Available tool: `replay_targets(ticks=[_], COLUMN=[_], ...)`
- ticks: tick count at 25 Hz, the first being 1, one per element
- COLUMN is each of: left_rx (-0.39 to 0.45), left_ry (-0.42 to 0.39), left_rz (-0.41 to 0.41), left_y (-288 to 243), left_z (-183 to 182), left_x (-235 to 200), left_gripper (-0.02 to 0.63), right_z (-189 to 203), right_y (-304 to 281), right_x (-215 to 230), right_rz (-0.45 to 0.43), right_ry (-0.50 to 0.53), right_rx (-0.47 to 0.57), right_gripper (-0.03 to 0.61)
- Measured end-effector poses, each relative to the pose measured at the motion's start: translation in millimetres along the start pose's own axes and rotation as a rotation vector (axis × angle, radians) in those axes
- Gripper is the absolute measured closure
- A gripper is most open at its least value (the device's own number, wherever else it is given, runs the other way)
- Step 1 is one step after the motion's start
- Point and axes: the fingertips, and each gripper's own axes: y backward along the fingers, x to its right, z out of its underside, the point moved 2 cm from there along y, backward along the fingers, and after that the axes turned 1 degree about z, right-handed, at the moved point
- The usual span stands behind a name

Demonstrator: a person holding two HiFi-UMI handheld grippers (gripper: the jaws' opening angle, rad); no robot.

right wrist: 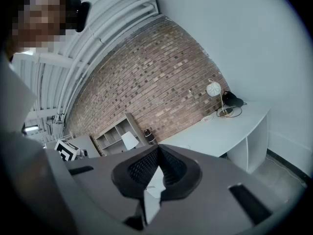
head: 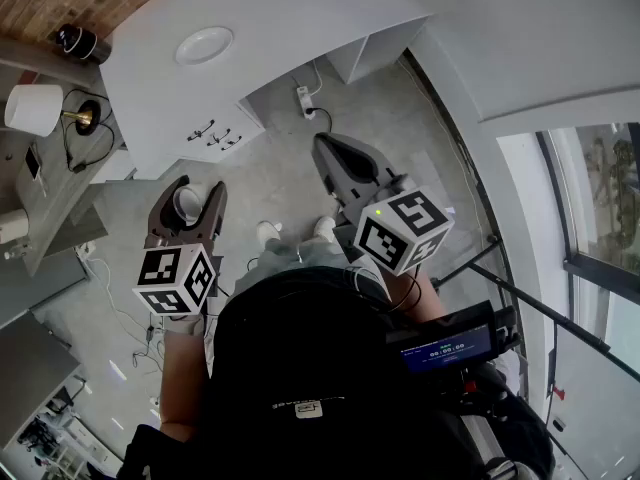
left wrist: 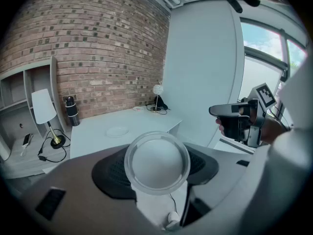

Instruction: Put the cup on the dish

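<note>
The left gripper (head: pixel 192 190) clamps the cup (left wrist: pixel 156 163), mouth up, over the floor. The right gripper (right wrist: pixel 157 153) is closed and empty. Best to carry the cup forward level and lower it centrally onto the dish (head: pixel 204 45) on the far surface (head: pixel 300 18).

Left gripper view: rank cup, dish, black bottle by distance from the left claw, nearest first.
1. cup: gripped between the jaws of the left claw, low centre.
2. dish: flat on the white desk, ahead and slightly left.
3. black bottle: at the desk's back left, against the brick wall.
</note>
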Motion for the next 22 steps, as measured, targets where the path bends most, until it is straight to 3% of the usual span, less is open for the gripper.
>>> replay_targets(ticks=[7, 13, 22], left_rx=[0.023, 0.038, 0.053], left_ry=[0.002, -0.002, -0.002], left_rz=[0.01, 0.009, 0.016], left_y=[20, 34, 53], left_z=[4, 9, 23], left_x=[-7, -21, -43], left_gripper=[0.348, 0.348, 0.348], right_z=[9, 5, 20], right_y=[-3, -7, -12], right_x=[-20, -26, -48], right_rz=[0.001, 0.04, 0.075], right_ry=[0.0, -0.064, -0.06], right_rx=[0.007, 0.057, 0.042], right_gripper=[0.576, 0.575, 0.575])
